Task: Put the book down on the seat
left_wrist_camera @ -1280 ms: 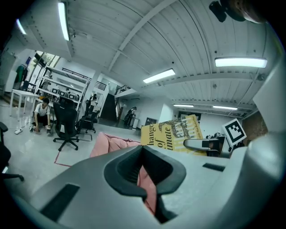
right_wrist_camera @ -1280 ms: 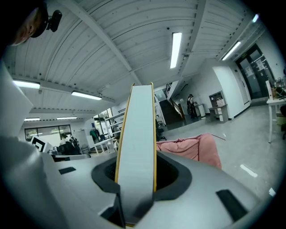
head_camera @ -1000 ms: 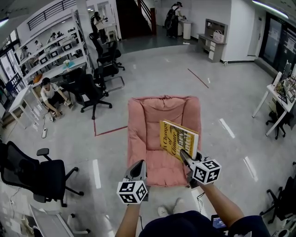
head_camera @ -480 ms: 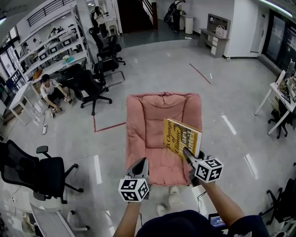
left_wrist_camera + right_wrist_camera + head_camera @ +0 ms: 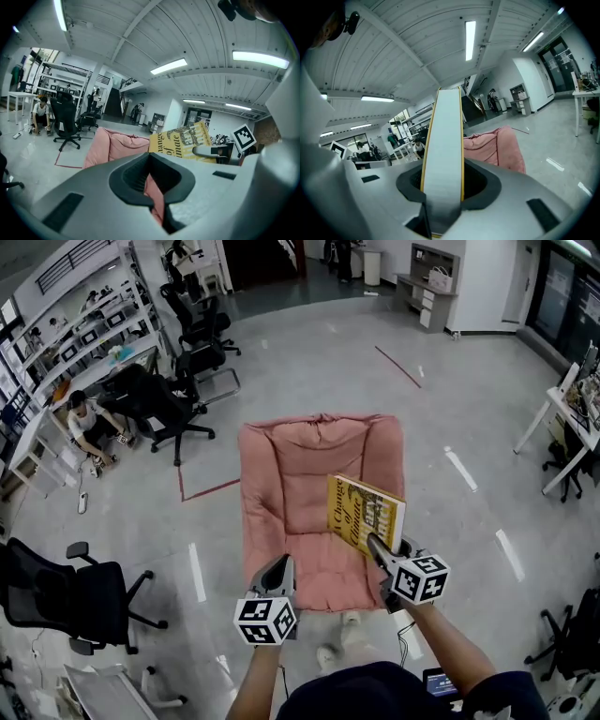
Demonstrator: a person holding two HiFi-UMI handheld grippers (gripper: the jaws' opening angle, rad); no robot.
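A yellow book (image 5: 364, 512) stands on edge, tilted, over the right half of the pink cushioned seat (image 5: 300, 484). My right gripper (image 5: 377, 547) is shut on its near lower corner. In the right gripper view the book's grey page edge (image 5: 443, 159) runs up between the jaws, with the seat (image 5: 497, 145) behind. My left gripper (image 5: 279, 568) hovers at the seat's near left corner, shut and holding nothing. The left gripper view shows the book's cover (image 5: 180, 143) to the right above the seat (image 5: 112, 145).
Black office chairs stand at the near left (image 5: 80, 596) and the far left (image 5: 164, 409). A person (image 5: 84, 423) sits on the floor by the shelving. A white table (image 5: 562, 409) is at the right. Red tape (image 5: 202, 491) marks the floor left of the seat.
Both grippers and the book have moved forward and a little down towards the seat. The seat now lies closer beneath them. The right gripper's hold on the book is unchanged.
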